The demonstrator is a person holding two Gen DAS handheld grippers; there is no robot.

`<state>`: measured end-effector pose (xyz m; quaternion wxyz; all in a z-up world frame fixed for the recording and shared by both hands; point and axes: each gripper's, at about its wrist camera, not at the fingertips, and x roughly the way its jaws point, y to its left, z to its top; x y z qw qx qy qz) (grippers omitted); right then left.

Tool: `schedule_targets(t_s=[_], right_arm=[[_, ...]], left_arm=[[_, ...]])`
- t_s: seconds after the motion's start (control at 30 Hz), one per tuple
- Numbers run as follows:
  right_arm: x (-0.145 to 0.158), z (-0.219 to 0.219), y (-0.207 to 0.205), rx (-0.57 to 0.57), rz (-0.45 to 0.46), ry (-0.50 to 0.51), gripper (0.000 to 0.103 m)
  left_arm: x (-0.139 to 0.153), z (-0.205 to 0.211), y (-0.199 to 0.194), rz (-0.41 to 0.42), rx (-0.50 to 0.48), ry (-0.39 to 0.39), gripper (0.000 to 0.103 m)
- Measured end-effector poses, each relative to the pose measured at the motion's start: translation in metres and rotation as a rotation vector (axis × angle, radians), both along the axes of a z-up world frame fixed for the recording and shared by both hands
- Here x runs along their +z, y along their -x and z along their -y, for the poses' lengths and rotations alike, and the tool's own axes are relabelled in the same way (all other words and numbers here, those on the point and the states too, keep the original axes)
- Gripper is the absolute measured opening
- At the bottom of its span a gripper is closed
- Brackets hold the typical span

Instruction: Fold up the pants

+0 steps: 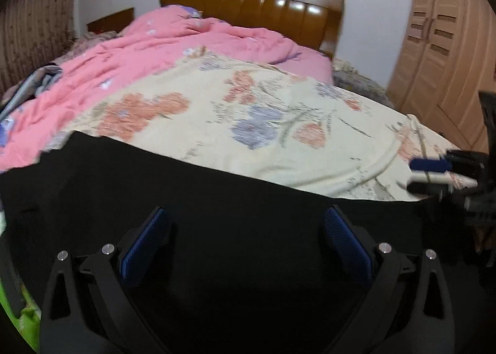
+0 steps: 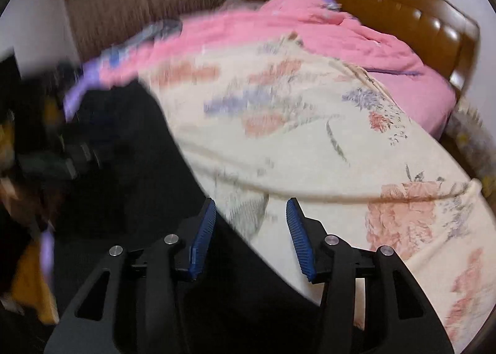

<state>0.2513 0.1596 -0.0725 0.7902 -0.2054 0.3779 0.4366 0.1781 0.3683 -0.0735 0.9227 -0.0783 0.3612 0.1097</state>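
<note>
One pair of black pants (image 1: 217, 214) lies flat across the near edge of the bed (image 1: 310, 143), on its one floral sheet. Two hand-held grippers hover over it: the left hand-held gripper (image 1: 245, 224) with jaws wide apart, the right hand-held gripper (image 2: 251, 214) half apart, neither gripping anything.

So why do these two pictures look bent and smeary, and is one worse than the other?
Both views bulge like a fisheye, with dark rounded corners. In the left wrist view the floral sheet is mildly smeared, and the headboard shows bright glare patches. In the right wrist view the blur is heavier, above all at the left edge, where the black pants lose all detail.
</note>
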Motion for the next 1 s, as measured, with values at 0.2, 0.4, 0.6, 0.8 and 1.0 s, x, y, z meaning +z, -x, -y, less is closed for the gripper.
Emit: schedule_targets(t_s=[0.2, 0.4, 0.6, 0.8, 1.0], right_arm=[[0.028, 0.023, 0.062, 0.090, -0.017, -0.107, 0.066], [-0.020, 0.005, 0.079, 0.119, -0.043, 0.097, 0.074], [0.004, 0.043, 0.069, -0.021, -0.100, -0.024, 0.073], [-0.007, 0.090, 0.065, -0.128, -0.126, -0.033, 0.075], [-0.018, 0.102, 0.056, -0.144, -0.162, -0.116, 0.076]], left_arm=[[0.021, -0.019, 0.046, 0.029, 0.057, 0.000, 0.101], [-0.024, -0.036, 0.043, -0.167, 0.081, -0.039, 0.101], [-0.012, -0.024, 0.049, -0.116, 0.058, -0.057, 0.101], [0.000, -0.056, 0.048, -0.088, 0.082, -0.151, 0.101], [-0.002, -0.142, 0.048, -0.010, 0.118, 0.101, 0.101]])
